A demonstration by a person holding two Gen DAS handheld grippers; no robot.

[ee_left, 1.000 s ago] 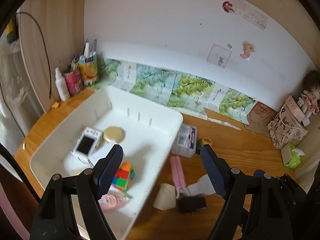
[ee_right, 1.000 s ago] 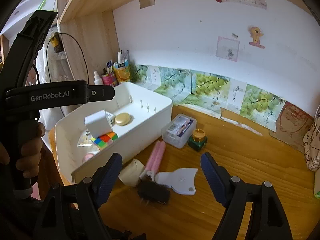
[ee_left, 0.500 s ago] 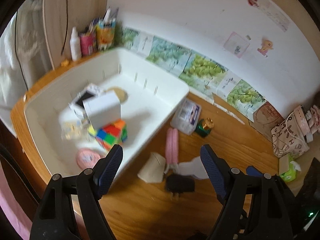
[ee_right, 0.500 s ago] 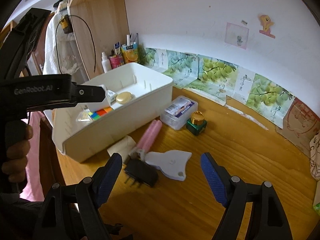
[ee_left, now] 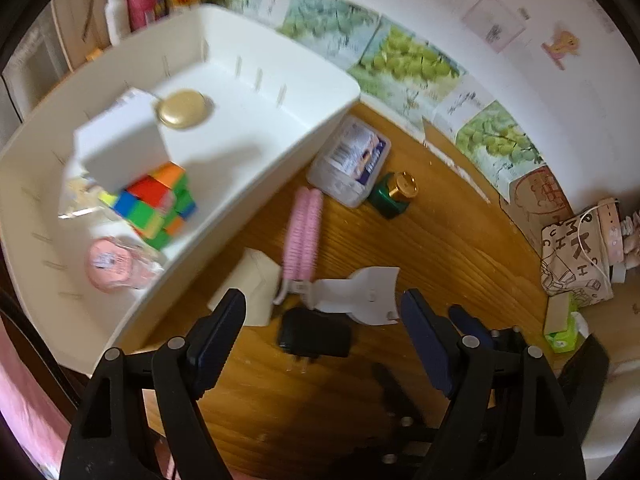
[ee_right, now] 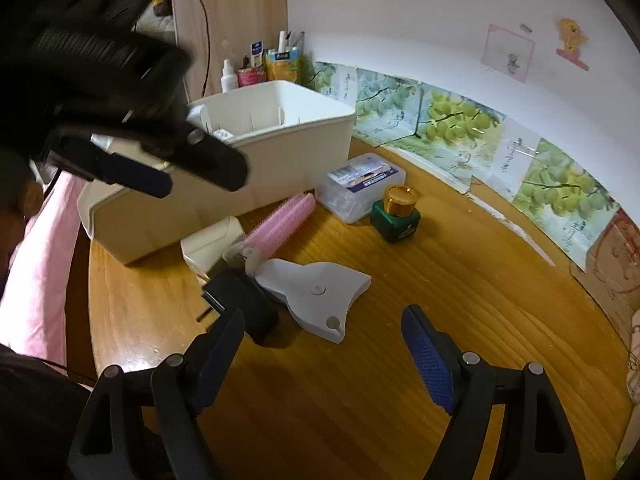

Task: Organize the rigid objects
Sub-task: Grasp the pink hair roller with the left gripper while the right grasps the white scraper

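A white bin (ee_left: pixel 256 136) (ee_right: pixel 280 148) holds a colour cube (ee_left: pixel 154 204), a white box (ee_left: pixel 120 148), a gold lid (ee_left: pixel 182 108) and a pink round case (ee_left: pixel 108 264). On the wooden desk beside it lie a black plug adapter (ee_left: pixel 314 336) (ee_right: pixel 244 304), a white scraper-shaped piece (ee_left: pixel 360 292) (ee_right: pixel 316 288), a pink roller (ee_left: pixel 302 232) (ee_right: pixel 280 224), a beige box (ee_left: pixel 248 284) (ee_right: pixel 212 240), a clear plastic case (ee_left: pixel 352 160) (ee_right: pixel 360 180) and a green jar with gold cap (ee_left: pixel 394 196) (ee_right: pixel 398 212). My left gripper (ee_left: pixel 322 340) (ee_right: pixel 168 172) is open above the adapter. My right gripper (ee_right: pixel 322 354) is open, low over the desk.
Bottles and cups (ee_left: pixel 152 4) stand in the back left corner. A printed bag (ee_left: pixel 576 252) and a green tissue pack (ee_left: pixel 564 332) sit at the right. Grape posters line the wall (ee_right: pixel 460 116). The desk's front edge (ee_right: pixel 92 288) is at the left.
My left gripper has moved right, from over the bin to above the adapter and scraper. My right gripper has dropped lower and closer to the desk. Both stay open.
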